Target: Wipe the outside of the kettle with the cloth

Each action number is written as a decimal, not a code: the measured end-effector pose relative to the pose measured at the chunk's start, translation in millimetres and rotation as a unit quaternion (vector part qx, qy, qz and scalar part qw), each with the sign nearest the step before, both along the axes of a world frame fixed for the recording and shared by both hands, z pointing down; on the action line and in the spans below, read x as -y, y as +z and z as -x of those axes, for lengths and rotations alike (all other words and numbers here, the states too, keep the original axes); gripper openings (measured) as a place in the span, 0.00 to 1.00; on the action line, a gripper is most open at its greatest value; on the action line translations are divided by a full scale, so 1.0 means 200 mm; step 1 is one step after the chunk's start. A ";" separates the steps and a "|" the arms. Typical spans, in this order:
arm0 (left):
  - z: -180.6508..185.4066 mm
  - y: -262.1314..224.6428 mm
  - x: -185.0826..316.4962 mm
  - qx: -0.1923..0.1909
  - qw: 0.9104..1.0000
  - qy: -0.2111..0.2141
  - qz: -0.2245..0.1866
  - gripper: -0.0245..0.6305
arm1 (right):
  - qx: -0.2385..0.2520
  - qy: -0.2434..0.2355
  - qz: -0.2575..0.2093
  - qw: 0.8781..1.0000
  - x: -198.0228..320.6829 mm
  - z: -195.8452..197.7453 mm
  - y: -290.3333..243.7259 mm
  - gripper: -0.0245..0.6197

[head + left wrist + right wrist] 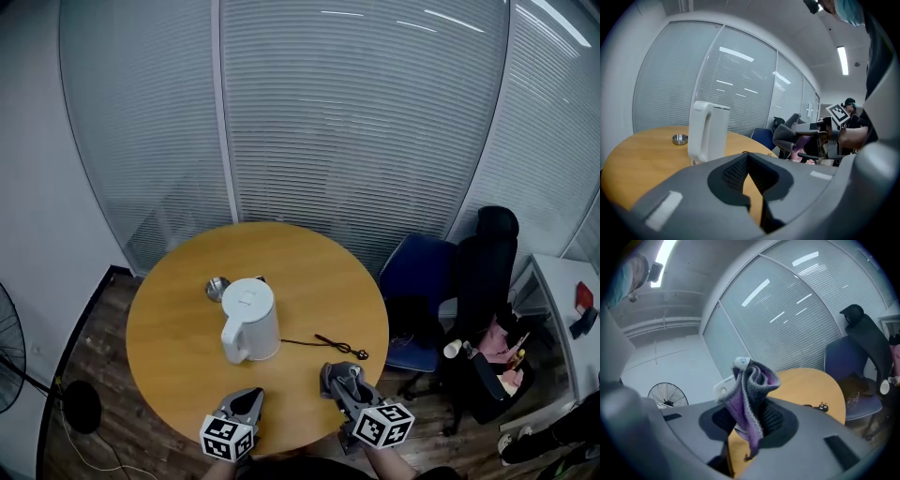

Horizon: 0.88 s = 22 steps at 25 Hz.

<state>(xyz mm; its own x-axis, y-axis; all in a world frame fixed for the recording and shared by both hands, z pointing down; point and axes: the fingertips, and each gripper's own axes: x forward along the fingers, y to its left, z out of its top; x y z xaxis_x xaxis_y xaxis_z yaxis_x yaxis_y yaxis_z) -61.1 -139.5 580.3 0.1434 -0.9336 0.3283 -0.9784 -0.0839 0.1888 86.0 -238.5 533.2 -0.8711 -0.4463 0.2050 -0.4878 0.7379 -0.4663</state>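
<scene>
Currently, the white kettle [251, 319] is standing upright near the middle of the round wooden counter [173, 328], with a small metal dish [217, 287] just beside it on the far side and a black plug and cord [342, 347] lying to its right. The left claw [748, 161] is hovering over the near counter edge, jaws pressed together on nothing, apart from the kettle. The right claw [750, 414] is gripping a bunched purple-grey cloth [752, 390], which is sticking up between its closed jaws.
</scene>
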 end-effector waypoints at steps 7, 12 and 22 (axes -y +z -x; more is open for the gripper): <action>0.00 0.02 -0.02 0.001 1.000 -0.004 0.000 0.05 | -0.008 -0.008 0.011 1.000 -0.03 0.01 0.05 0.21; 0.02 0.01 -0.03 -0.001 1.000 -0.010 -0.001 0.05 | -0.003 -0.008 0.012 1.000 -0.03 0.02 0.04 0.21; 0.03 0.02 -0.03 -0.005 1.000 -0.011 0.000 0.05 | -0.001 -0.011 0.015 1.000 -0.04 0.05 0.04 0.21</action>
<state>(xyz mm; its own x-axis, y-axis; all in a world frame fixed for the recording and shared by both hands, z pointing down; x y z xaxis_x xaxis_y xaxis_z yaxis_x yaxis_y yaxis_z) -66.9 -133.9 584.2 0.1259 -0.9363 0.3278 -0.9782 -0.0622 0.1980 75.9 -231.2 541.9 -0.8803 -0.4204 0.2198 -0.4723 0.7338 -0.4882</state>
